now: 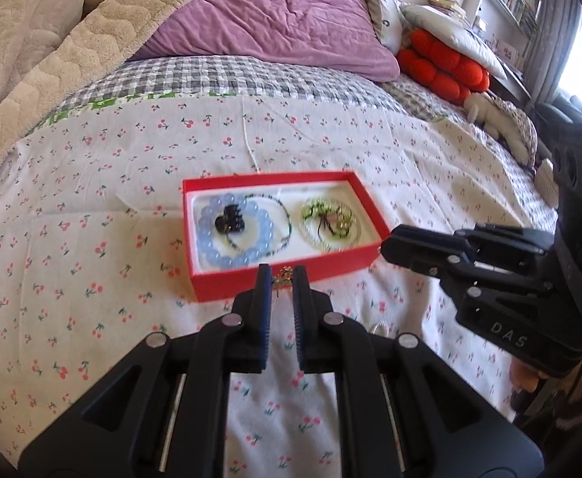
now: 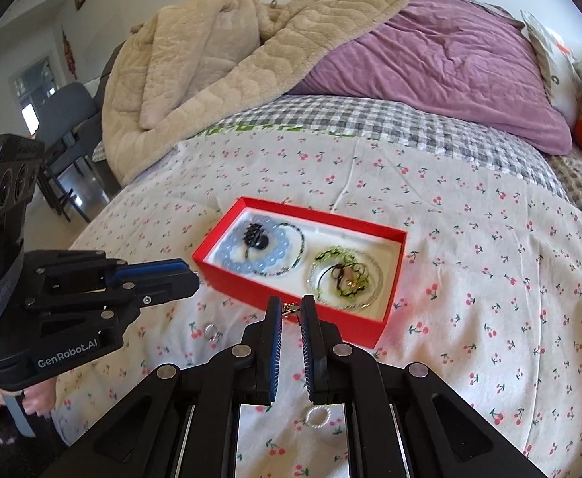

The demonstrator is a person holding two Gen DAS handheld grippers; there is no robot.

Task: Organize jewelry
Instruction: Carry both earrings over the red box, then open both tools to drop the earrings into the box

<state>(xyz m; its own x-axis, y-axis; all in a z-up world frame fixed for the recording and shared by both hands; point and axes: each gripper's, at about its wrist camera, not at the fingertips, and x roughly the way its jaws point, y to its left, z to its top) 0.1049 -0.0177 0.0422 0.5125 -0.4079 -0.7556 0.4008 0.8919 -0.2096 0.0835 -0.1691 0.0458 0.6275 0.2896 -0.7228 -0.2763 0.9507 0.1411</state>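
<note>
Bed carries box point(image 1: 291, 283). Left gripper point(image 1: 282, 277) and right gripper point(image 2: 291, 308) each pinch a small gold trinket point(image 2: 290, 310) before box: light, fragile, slippery; hold at fingertips.

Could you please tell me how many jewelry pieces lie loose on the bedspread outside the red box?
2. A small silvery piece lies near the left hand-held gripper; a white beaded ring shows between the right hand-held gripper fingers. Others may be hidden beneath them.

Both wrist fisheyes looking steeply down from near, facing cherry-print bedsheet point(image 1: 131, 183); both sharing open red rectangular cardboard box point(image 1: 275, 281) point(image 2: 291, 300), each glimpsing other's gripper.
</note>
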